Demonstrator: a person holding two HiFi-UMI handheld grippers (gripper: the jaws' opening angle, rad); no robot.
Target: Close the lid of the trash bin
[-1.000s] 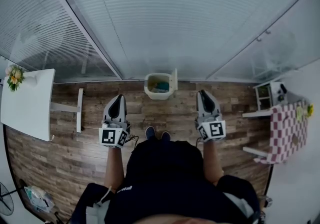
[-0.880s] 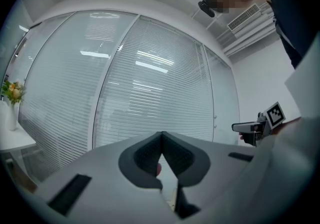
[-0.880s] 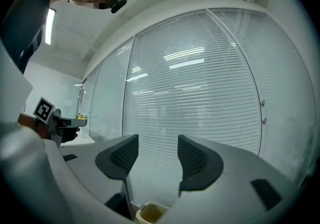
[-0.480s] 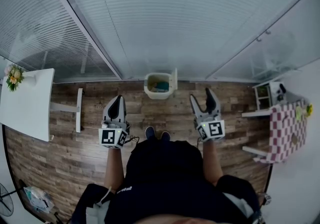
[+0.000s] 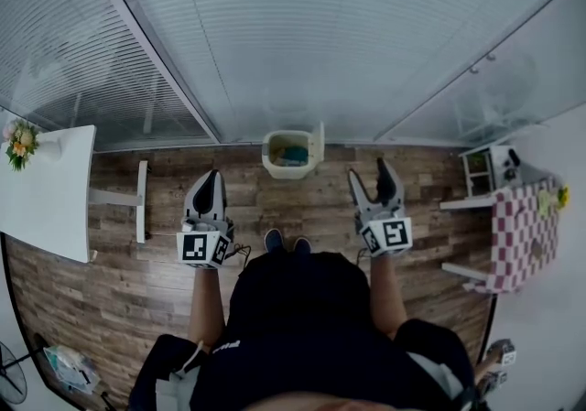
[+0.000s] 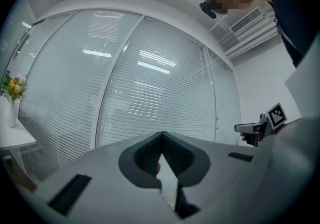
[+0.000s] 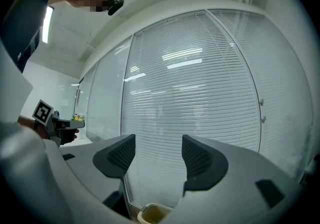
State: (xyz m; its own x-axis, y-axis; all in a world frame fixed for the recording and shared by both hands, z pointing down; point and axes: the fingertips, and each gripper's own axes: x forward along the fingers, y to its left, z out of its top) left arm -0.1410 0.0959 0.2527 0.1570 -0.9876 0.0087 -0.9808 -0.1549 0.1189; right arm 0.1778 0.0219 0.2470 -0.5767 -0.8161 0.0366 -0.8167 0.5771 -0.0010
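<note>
Wooden floor [image 5: 302,203], trash bin [image 5: 287,171] contents indistinct.

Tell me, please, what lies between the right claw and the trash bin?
Only wooden floor: in the head view, the stretch from the right claw to the trash bin is bare, with nothing standing on it.

wood floor [image 5: 302,208], blinds [image 5: 348,34], white table [image 5: 46,189]

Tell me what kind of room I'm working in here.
Probably an office-style room set up as a small lounge: glass partition walls with blinds, a wood-plank floor, a white table with flowers, and a checkered-cloth table at the side.
</note>
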